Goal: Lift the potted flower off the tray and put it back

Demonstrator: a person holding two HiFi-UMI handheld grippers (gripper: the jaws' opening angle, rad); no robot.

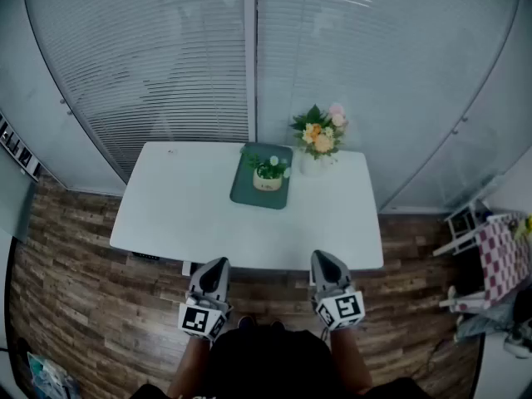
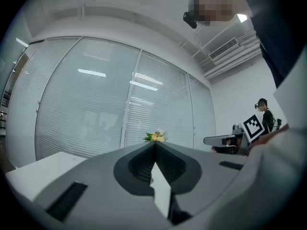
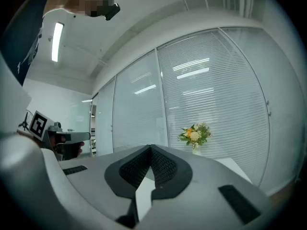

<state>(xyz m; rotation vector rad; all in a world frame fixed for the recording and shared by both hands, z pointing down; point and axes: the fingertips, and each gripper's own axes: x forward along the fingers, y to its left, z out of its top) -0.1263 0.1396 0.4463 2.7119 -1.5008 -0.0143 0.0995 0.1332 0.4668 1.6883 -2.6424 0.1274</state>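
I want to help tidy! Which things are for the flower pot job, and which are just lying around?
For the job:
potted flower
green tray
left gripper and right gripper, both shut and empty

Just around:
vase of flowers, beside the tray
white table

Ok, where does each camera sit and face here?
Head view: on the person's head, steeply down at table, tray, potted flower; left gripper, right gripper, forearms show.
Left gripper view: rides that gripper, level along its shut jaws toward the blinds; right gripper at right.
Right gripper view: rides that gripper, level along shut jaws toward the bouquet; left gripper at left.
Shared: the bouquet.
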